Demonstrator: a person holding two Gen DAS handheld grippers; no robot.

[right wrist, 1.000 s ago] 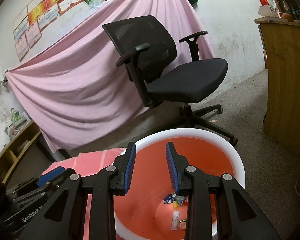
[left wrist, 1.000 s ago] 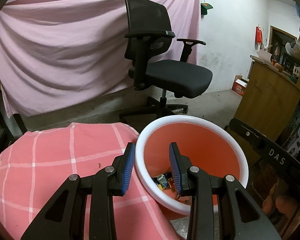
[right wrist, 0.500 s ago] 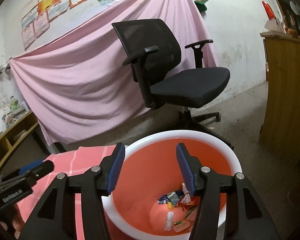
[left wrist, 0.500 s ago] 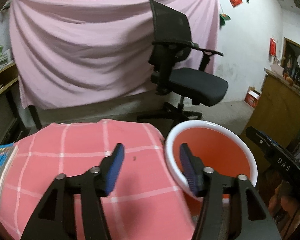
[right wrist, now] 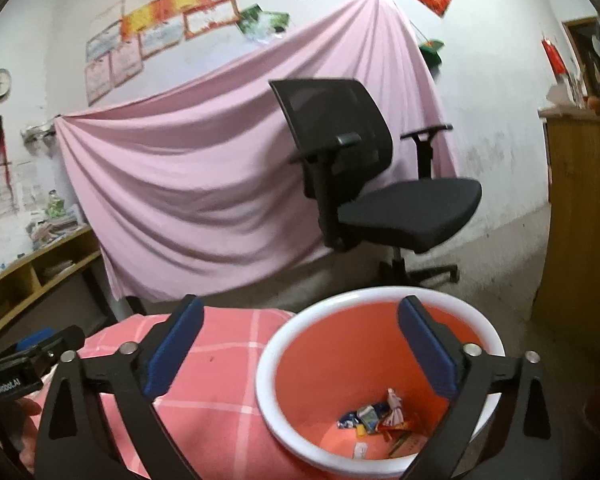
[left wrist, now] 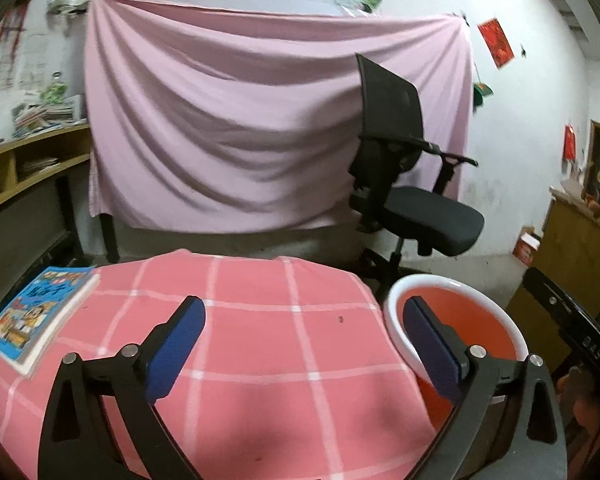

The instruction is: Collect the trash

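Note:
An orange bin with a white rim point(right wrist: 284, 344) point(left wrist: 396, 292) stands beside the pink checked table point(left wrist: 260, 332) point(right wrist: 220, 360). Several crumpled wrappers point(right wrist: 376, 416) lie on its bottom. My right gripper point(right wrist: 300, 320) hangs above the bin's left rim, jaws still opening wide with nothing between them. My left gripper point(left wrist: 304, 324) is over the table, its jaws also opening and empty, its right finger in front of the bin. The left gripper's body point(right wrist: 20, 364) shows at the left edge of the right wrist view.
A blue picture book point(left wrist: 36, 316) lies on the table's left edge. A black office chair point(left wrist: 404, 184) point(right wrist: 364, 184) stands behind the bin before a hanging pink sheet point(left wrist: 260, 128). A wooden cabinet point(right wrist: 580, 220) is at the right, wooden shelves point(left wrist: 24, 172) at the left.
Both grippers' jaws went from nearly shut to wide open. The left gripper swung left from the bin to over the table, bringing the book into view. The right one drew back slightly.

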